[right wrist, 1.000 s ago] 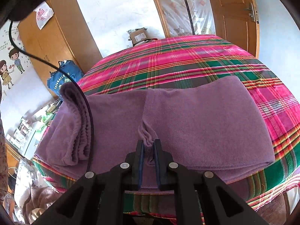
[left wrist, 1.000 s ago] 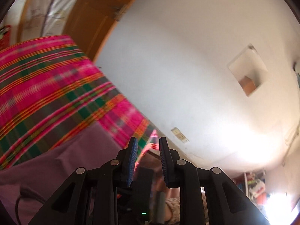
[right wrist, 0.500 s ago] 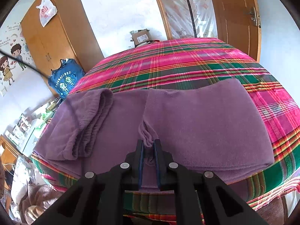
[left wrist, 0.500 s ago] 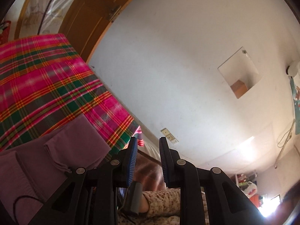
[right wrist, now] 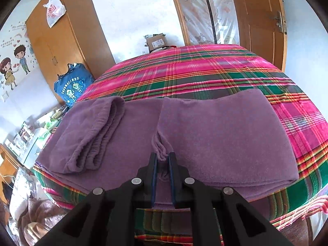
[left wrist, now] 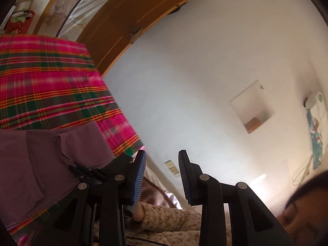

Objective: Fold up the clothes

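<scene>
We are folding a purple garment (right wrist: 205, 135) that is lying flat on the plaid bedspread (right wrist: 205, 69) near the front edge of the bed. The right tongs (right wrist: 163, 160) are pinching a small bunched fold of the purple cloth at the middle of the garment, where two folded-over portions are meeting; the pads are standing close together with fabric between them. We judge that this grip is anchoring the centre so that the layers are not sliding while the other side is being worked. On the left side of the right wrist view, a rolled elastic band portion (right wrist: 96, 135) is resting on top of the flat layer. The left tongs (left wrist: 162, 174) are spreading, with nothing between their blue pads (left wrist: 139, 180); they are pointing past the bed's corner toward the white wall (left wrist: 194, 71). In that view the garment's folded edge (left wrist: 61, 143) is lying to the left of the tongs, apart from them. We judge that the left tongs are being freed for the next grasp on the cloth.
</scene>
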Motion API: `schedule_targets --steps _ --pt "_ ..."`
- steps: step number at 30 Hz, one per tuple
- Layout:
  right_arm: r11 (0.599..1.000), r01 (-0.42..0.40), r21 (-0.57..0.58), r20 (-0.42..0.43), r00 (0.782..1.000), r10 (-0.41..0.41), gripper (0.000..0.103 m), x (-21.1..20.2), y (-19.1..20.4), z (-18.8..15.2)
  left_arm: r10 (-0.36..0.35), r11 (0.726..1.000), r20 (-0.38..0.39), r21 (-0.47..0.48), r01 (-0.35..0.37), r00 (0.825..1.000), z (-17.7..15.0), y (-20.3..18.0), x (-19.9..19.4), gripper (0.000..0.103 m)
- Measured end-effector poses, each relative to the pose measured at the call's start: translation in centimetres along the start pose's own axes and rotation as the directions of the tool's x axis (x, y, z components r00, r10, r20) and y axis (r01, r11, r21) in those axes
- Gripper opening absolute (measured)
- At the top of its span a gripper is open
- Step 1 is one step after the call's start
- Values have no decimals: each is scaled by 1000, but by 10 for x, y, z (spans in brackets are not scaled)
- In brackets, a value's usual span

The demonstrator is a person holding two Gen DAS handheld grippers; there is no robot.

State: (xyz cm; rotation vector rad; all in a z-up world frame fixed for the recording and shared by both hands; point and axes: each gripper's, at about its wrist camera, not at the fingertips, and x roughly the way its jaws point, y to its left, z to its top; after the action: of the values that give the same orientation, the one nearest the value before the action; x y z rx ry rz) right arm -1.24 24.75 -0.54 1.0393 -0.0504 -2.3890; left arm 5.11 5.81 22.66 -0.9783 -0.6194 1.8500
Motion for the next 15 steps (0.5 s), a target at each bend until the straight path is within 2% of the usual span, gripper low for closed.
schedule_targets --steps 4,10,15 --pt "1000 -5 -2 5 1000 5 11 -2 -1 0 33 999 61 3 -33 998 -12 -6 -24 39" --pt "999 11 -49 39 999 -9 11 -7 7 0 85 980 74 -186 -70 994 -27 66 -12 39" --pt "997 5 -77 37 999 -2 11 -2 14 1 122 943 47 -318 -101 991 -34 120 13 39"
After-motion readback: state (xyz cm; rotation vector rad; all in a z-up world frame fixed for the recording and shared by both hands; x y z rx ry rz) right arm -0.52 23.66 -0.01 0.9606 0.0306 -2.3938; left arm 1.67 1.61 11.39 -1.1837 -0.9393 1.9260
